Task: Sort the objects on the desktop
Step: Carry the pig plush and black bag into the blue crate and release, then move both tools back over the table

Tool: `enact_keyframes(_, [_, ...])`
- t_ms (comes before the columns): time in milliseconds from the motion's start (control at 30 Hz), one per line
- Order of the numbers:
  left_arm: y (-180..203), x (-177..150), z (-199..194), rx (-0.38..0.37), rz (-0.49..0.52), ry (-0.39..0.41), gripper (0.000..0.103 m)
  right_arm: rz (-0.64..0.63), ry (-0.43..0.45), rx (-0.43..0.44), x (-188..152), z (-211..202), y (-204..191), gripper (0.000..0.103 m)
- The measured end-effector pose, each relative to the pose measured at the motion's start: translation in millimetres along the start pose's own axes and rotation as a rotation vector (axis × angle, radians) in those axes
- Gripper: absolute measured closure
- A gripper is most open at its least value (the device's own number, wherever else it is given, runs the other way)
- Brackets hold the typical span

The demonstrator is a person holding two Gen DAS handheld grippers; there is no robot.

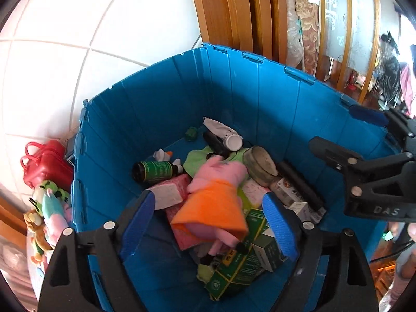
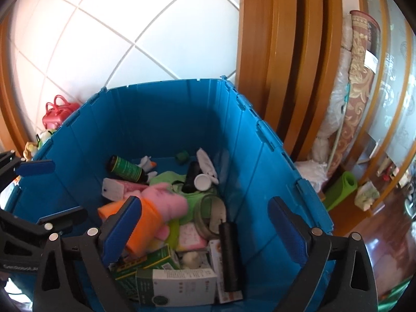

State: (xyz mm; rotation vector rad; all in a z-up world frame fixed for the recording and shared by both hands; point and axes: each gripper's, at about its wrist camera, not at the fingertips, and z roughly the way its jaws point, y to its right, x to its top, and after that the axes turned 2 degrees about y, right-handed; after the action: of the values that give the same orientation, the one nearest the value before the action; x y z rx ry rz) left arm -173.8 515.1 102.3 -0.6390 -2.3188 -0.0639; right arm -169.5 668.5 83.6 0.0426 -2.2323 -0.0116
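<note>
Both the left gripper [image 1: 208, 221] and right gripper [image 2: 205, 228] hang spread wide, empty, over the blue crate [image 1: 161, 98]; pink pig plush [image 1: 218, 195] tops the pile, 6 o'clock; could snag the green boxes [image 1: 241, 265] underneath.

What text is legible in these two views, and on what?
"DAS": raised letters on the black body of the right gripper, seen from the left wrist view.
Green cartons: yellow label with print, too blurred to read.
White-and-green box: lines of print and a round logo, too small to read.
Dark bottle: green label, unreadable.
Embossed lettering on the left gripper body at the frame's left edge: not readable.
</note>
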Motion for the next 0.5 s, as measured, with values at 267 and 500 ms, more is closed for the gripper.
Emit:
enact_keyframes(267, [-13,-9,-38,-0.013,-0.034,0.154,0.018,0.036,0.014,-0.012,-1,-2,1,0.0])
enact_keyframes(500, [-42,-27,-91,-0.046,-0.095,0.315,0.018,-0.019,0.122,-0.183,-9,-23,-23,0.0])
